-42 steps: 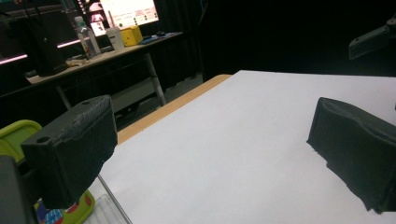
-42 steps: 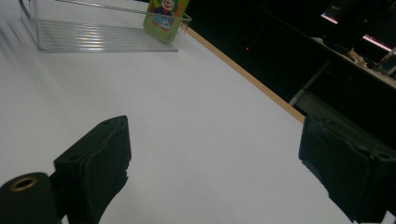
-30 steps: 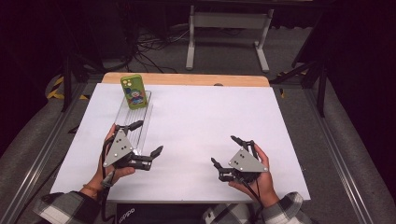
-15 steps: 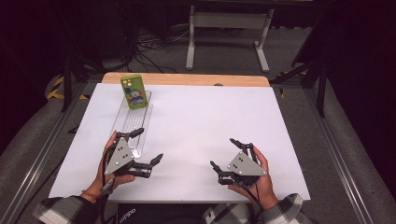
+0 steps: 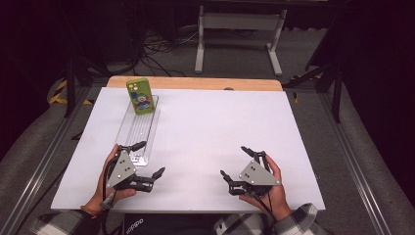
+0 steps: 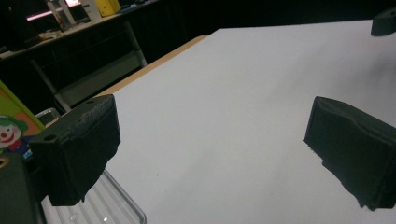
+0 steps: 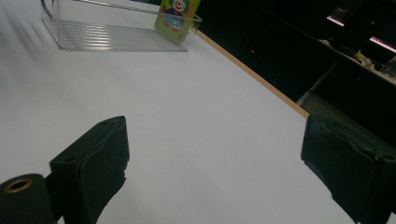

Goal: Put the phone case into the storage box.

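1. Both grippers have slid slightly nearer the table's near edge; the left gripper [image 5: 147,161] has drawn back to the clear tray's [image 5: 133,134] near end.
2. From above, the green clown-print phone [image 5: 139,96] stands upright at the tray's far end.
3. Up close, the left gripper view shows the tray's ribbed floor [image 6: 100,205] just beside its left jaw.
4. Left jaws stand apart, holding nothing.
5. Right gripper [image 5: 238,165], jaws also apart, hovers over bare white table [image 5: 215,127], well right of the tray.
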A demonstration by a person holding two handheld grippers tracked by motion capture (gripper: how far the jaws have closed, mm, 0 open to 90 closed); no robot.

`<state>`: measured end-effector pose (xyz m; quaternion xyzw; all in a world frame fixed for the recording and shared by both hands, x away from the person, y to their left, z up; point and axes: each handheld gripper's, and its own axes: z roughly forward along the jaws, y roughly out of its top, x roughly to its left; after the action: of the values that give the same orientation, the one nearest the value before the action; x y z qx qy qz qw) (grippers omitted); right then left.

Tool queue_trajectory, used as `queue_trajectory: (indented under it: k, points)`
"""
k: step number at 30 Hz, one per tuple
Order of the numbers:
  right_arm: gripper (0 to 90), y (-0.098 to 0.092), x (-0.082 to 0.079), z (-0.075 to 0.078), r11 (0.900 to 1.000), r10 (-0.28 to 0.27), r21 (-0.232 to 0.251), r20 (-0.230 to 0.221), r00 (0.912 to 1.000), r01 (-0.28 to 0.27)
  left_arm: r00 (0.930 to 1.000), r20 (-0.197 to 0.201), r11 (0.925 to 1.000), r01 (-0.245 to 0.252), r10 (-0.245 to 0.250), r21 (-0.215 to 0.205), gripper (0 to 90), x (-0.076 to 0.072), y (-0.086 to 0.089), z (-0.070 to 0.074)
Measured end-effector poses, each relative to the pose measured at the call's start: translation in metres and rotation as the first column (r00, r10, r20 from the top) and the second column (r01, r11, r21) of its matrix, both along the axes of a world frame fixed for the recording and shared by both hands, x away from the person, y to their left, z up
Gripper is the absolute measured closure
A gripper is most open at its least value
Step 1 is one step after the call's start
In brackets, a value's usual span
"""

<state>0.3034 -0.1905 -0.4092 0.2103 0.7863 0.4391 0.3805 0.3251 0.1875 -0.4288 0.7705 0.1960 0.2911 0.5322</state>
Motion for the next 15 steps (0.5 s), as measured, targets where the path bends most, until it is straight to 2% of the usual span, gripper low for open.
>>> queue_trajectory:
  k: [6,7,8,12,15]
  points:
    - [8.5,0.000,0.000,0.000,1.000,0.003,0.006,0.000,1.0000,-0.003,0.9993,-0.038,0.9994,-0.003,0.004,0.033,4.1,-0.006,0.006,-0.011]
    - [8.4,0.000,0.000,0.000,1.000,0.002,0.005,-0.001,1.0000,-0.002,0.9996,-0.025,0.9988,-0.013,0.014,0.048,4.1,-0.006,0.008,-0.013]
    - [8.4,0.000,0.000,0.000,1.000,0.001,0.004,0.002,1.0000,-0.001,0.9994,-0.032,0.9985,-0.013,0.015,0.054,4.1,-0.006,0.009,-0.014]
    - [8.4,0.000,0.000,0.000,1.000,0.001,0.007,0.001,1.0000,-0.001,0.9977,-0.063,0.9995,-0.024,0.025,0.019,4.4,-0.005,0.012,-0.016]
    - [8.4,-0.001,0.000,0.001,1.000,0.001,0.009,0.003,1.0000,-0.001,0.9979,-0.059,0.9994,-0.027,0.028,0.022,4.4,-0.004,0.013,-0.014]
